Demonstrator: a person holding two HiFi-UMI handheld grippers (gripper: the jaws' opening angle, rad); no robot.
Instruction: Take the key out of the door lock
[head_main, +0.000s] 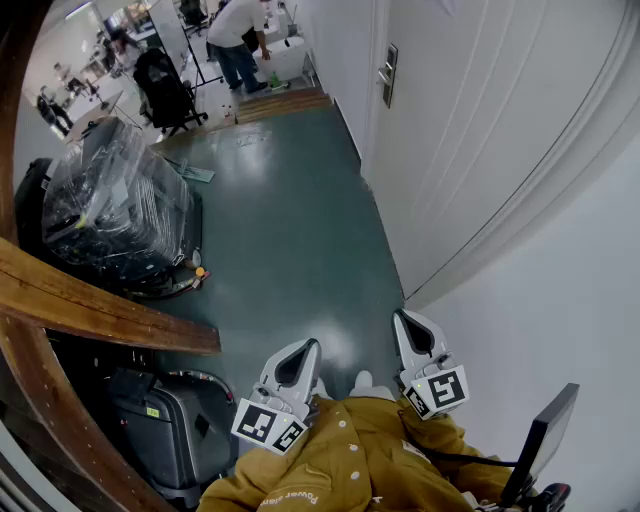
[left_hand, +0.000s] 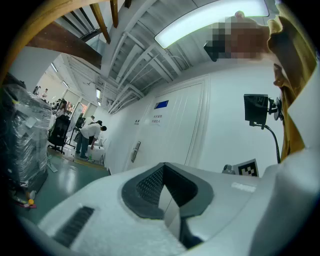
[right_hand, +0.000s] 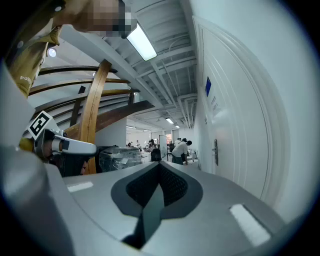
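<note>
A white door (head_main: 470, 130) fills the right of the head view, with a metal handle plate and lock (head_main: 388, 72) at its far edge. The same lock plate (left_hand: 135, 151) shows small in the left gripper view, and the lock plate (right_hand: 215, 152) shows far ahead in the right gripper view. No key can be made out at this distance. My left gripper (head_main: 308, 347) and right gripper (head_main: 400, 318) are held close to my body, well short of the door. Both are shut with nothing between their jaws.
A plastic-wrapped pallet (head_main: 115, 205) stands at the left on the green floor (head_main: 290, 220). A wooden beam (head_main: 100, 305) and a dark suitcase (head_main: 165, 425) lie near my left side. A person (head_main: 235, 35) bends over at the corridor's far end beside an office chair (head_main: 165, 90).
</note>
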